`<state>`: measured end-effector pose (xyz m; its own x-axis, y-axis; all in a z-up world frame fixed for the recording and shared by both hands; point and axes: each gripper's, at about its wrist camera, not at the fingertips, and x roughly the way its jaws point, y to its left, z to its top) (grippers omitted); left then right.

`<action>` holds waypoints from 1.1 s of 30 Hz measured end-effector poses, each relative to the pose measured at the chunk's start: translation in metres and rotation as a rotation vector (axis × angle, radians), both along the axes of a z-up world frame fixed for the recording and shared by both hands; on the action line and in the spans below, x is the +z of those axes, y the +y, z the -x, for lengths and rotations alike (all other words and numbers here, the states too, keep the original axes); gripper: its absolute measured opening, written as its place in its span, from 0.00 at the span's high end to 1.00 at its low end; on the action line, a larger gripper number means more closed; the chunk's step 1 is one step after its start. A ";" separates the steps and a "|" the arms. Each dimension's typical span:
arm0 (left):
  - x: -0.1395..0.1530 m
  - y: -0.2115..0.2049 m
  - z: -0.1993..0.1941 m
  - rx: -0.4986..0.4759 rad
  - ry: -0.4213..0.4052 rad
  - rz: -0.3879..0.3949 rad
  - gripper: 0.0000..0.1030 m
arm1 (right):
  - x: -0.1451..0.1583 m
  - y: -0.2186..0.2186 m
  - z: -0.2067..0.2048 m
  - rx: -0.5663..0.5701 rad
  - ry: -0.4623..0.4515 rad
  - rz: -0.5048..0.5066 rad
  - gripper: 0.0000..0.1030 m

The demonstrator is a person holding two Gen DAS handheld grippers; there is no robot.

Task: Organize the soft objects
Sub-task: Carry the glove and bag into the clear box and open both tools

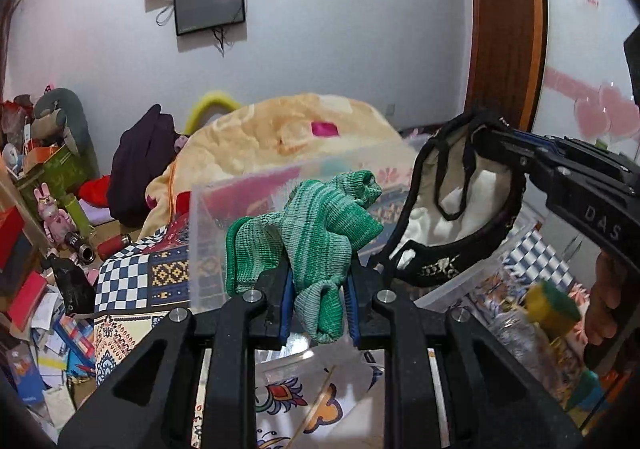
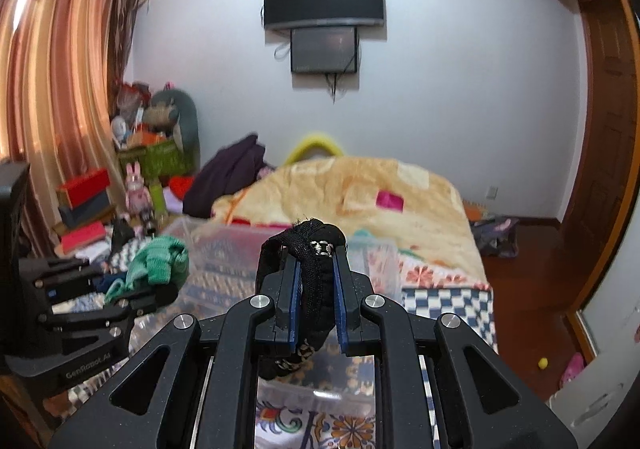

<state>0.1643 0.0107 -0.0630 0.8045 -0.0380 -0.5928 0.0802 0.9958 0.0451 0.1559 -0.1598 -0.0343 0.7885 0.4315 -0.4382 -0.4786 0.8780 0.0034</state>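
My left gripper [image 1: 318, 281] is shut on a green knitted glove [image 1: 316, 233], which bunches above the fingers and hangs down between them. It also shows at the left of the right wrist view [image 2: 160, 261]. My right gripper [image 2: 316, 289] is shut on a black fabric piece with white lining [image 2: 316, 269]. In the left wrist view this black and white piece [image 1: 448, 205] hangs from the right gripper [image 1: 508, 145] at the right. Both are held above a clear plastic bin [image 1: 248, 209], also seen in the right wrist view [image 2: 372, 261].
The bin sits on a patterned cloth [image 1: 140, 277]. A yellow and green sponge [image 1: 552, 305] lies at the right. Behind are a bed with an orange blanket [image 2: 360, 193], clutter and boxes [image 2: 84, 201] at the left, and a wooden door [image 2: 600, 149] at the right.
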 end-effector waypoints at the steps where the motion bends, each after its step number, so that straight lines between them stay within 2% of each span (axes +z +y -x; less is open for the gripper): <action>1: -0.003 -0.001 -0.003 -0.002 0.015 -0.003 0.79 | -0.001 0.000 -0.002 0.002 0.011 0.010 0.87; 5: -0.013 -0.001 -0.012 -0.008 0.054 -0.003 0.79 | -0.009 -0.002 -0.007 0.017 0.064 0.059 0.87; 7: -0.014 -0.002 -0.011 -0.008 0.050 -0.012 0.72 | -0.012 -0.005 -0.011 0.020 0.090 0.072 0.87; 12: -0.014 -0.004 -0.010 0.005 0.039 -0.033 0.49 | -0.021 -0.004 -0.018 0.037 0.162 0.099 0.87; 15: -0.011 -0.003 -0.006 -0.004 0.032 -0.027 0.41 | -0.022 0.000 -0.017 0.048 0.177 0.116 0.86; 17: -0.009 -0.004 -0.003 -0.010 0.029 -0.022 0.40 | -0.021 -0.001 -0.015 0.057 0.179 0.123 0.84; 20: -0.003 -0.007 0.005 -0.015 0.010 -0.027 0.39 | -0.018 -0.002 -0.011 0.065 0.178 0.123 0.74; 22: 0.001 -0.006 0.010 -0.017 -0.008 -0.018 0.39 | -0.015 -0.005 -0.007 0.072 0.169 0.112 0.55; 24: 0.005 -0.005 0.019 -0.027 -0.027 0.009 0.38 | -0.010 -0.010 0.000 0.071 0.145 0.098 0.44; 28: 0.011 -0.005 0.035 -0.044 -0.045 0.040 0.38 | 0.000 -0.021 0.015 0.053 0.088 0.063 0.29; 29: 0.012 -0.005 0.039 -0.047 -0.049 0.043 0.34 | 0.002 -0.023 0.018 0.050 0.077 0.054 0.27; 30: 0.013 -0.006 0.044 -0.047 -0.056 0.048 0.24 | 0.005 -0.026 0.021 0.048 0.069 0.046 0.23; 33: 0.015 -0.008 0.059 -0.058 -0.084 0.061 0.17 | 0.008 -0.034 0.031 0.039 0.047 0.034 0.22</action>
